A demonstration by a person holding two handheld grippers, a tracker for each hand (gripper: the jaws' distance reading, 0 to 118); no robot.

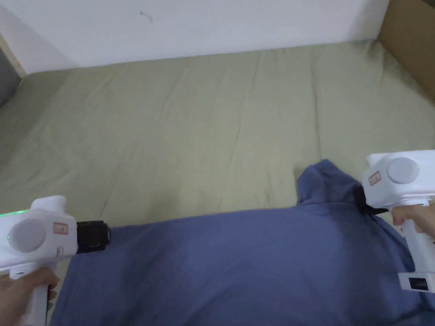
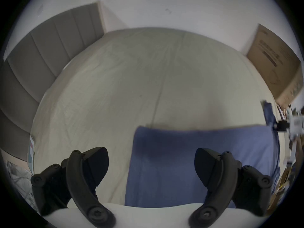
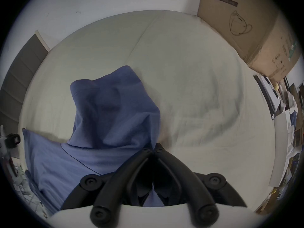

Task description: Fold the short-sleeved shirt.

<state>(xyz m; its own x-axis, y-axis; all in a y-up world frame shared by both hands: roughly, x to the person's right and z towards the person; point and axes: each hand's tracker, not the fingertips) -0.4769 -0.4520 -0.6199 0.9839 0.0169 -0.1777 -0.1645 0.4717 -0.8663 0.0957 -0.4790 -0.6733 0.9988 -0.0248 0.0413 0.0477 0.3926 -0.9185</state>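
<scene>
The head view looks steeply down from above the near edge of the bed, facing the white wall at 12 o'clock. The left gripper view sits low at the bed's 8 o'clock side, close over the blue shirt, facing the same wall. The right gripper view rides nearer still at 4 o'clock, pressed up to the shirt's sleeve. All three share the shirt's far edge, the bed sheet and the cardboard box at 2 o'clock.
</scene>
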